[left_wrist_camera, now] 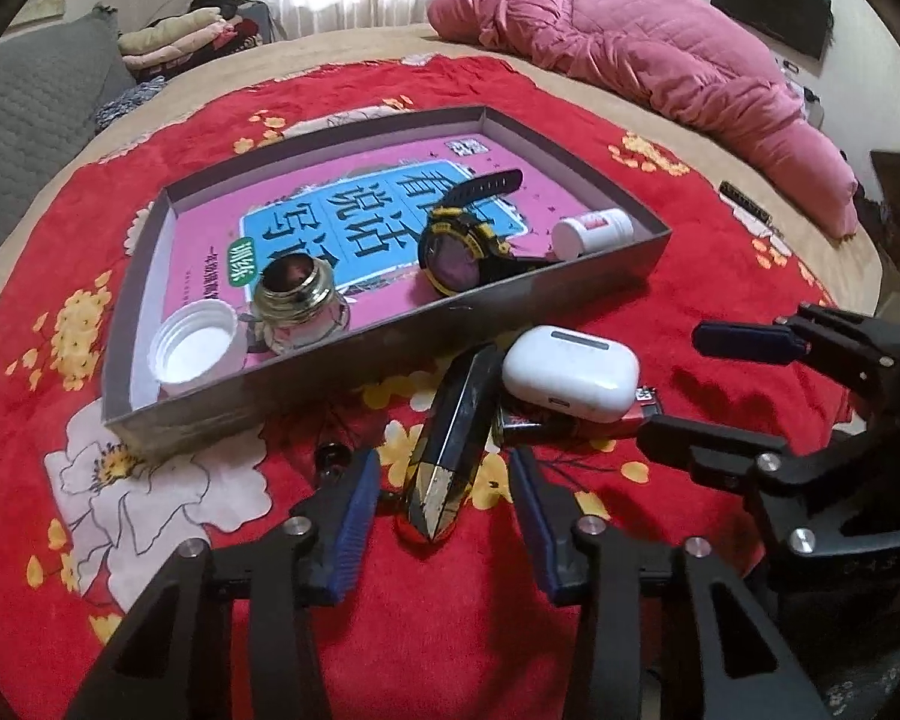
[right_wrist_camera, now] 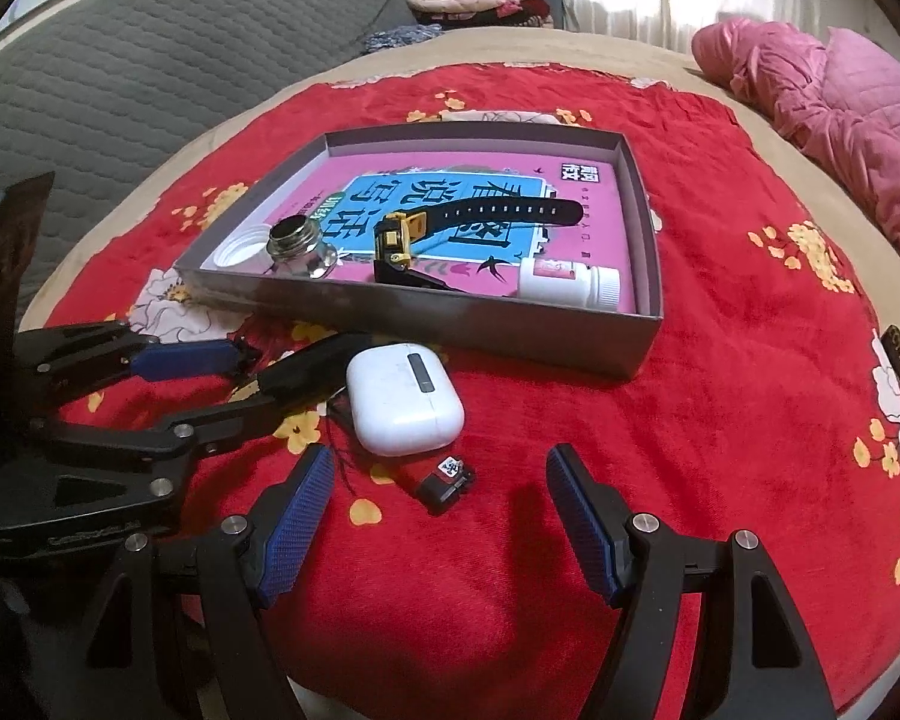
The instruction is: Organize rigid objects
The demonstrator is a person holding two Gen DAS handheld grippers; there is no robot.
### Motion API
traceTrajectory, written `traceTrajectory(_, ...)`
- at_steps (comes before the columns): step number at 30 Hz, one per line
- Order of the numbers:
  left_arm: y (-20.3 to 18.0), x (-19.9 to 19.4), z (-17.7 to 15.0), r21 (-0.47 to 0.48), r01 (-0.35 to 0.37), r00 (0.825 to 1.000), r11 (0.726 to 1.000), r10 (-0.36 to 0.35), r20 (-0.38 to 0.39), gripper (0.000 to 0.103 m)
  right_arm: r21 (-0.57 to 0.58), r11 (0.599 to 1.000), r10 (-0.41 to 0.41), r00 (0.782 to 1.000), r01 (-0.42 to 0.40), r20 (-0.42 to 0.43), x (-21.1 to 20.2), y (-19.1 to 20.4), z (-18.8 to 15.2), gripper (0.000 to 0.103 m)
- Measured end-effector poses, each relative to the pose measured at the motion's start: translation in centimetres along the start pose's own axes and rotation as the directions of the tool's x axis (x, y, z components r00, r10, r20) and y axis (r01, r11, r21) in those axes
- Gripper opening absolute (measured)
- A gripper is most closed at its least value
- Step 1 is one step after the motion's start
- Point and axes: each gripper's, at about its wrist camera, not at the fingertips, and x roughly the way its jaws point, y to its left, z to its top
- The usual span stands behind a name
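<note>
Both the left gripper (left_wrist_camera: 444,501) and the right gripper (right_wrist_camera: 441,510) are built of black angular links, fastened with silver round-headed screws and faced with blue textured pads (right_wrist_camera: 294,531).

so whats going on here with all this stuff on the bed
A person with a two-finger gripper in each hand is sorting small hard items into a grey box on a red floral blanket. The box already holds a watch, a white pill bottle, a small glass jar and a white cap. Outside it lie a white earbud case, a dark pointed object and a small black item. The left gripper is open around the pointed object; the right gripper is open, holding nothing.
</note>
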Motion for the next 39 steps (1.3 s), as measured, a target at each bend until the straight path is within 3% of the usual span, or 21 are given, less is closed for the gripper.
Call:
traceTrajectory(5,-0.5,1.4,0.1,0.062,-0.016,0.999,0.998,0.018,-0.034,0.030,-0.008,1.000,0.006,1.000,-0.006,-0.002,0.4,0.0,0.1,0.074)
traceTrajectory(8,-0.7,1.9,0.1,0.092,-0.016,0.999,0.996,0.020,-0.041,0.030,-0.035,0.999,0.007,1.000,-0.007,-0.002,0.9,0.4,0.1,0.074)
traceTrajectory(21,0.5,3.0,1.0,0.020,0.062,0.997,0.998,-0.061,-0.055,0.030,-0.044,0.998,0.044,0.999,-0.044,0.003,3.8,0.1,1.2,0.074)
traceTrajectory(28,0.9,3.4,1.2,0.004,0.075,0.995,0.997,-0.074,-0.060,0.030,-0.048,0.994,0.103,0.995,-0.103,0.016,4.8,-0.1,1.8,0.059)
traceTrajectory(39,1.2,3.7,1.3,-0.028,0.091,0.994,0.995,-0.093,-0.065,0.030,-0.042,0.984,0.173,0.985,-0.172,0.029,5.7,-0.6,2.2,0.051)
